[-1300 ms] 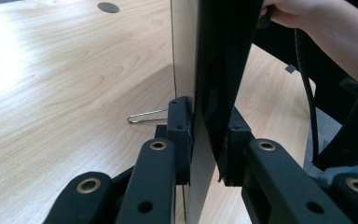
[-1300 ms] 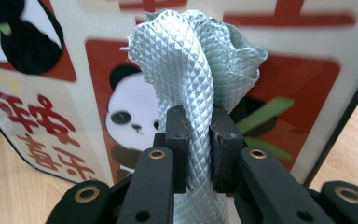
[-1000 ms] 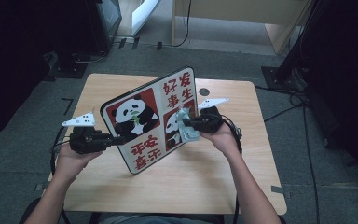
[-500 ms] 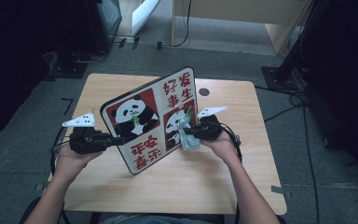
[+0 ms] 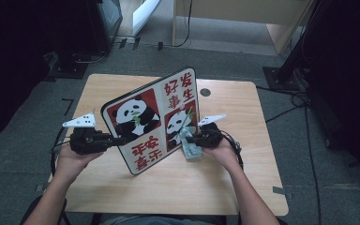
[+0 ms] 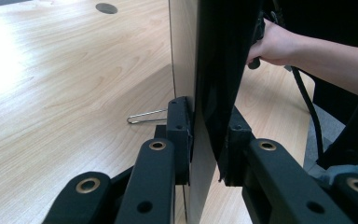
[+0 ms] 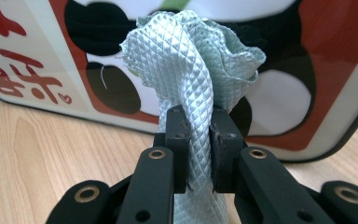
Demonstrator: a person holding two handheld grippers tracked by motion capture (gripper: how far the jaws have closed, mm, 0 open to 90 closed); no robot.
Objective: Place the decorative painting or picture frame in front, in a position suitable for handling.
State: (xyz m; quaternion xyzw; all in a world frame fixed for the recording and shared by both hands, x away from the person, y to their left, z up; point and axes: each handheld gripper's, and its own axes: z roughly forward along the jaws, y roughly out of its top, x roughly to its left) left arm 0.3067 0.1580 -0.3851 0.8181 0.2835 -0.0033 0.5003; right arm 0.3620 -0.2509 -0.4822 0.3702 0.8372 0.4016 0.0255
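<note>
1. Currently, the right gripper (image 7: 198, 140) pinches a pale green cloth (image 7: 200, 60) against the panda board (image 5: 152, 119).
2. The left gripper (image 6: 205, 140) clamps the board's left edge, holding it upright mid-table (image 5: 243, 187).

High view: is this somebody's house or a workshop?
Probably a lab or workshop, not a house: a bare wooden table on grey carpet, loose cables on the floor, and dark equipment stands around.

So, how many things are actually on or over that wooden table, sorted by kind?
Panda-printed picture boards: 1
Pale green quilted cloths: 1
Hand-held black grippers: 2, left and right
Thin bent wire clips: 1
Total: 5
</note>
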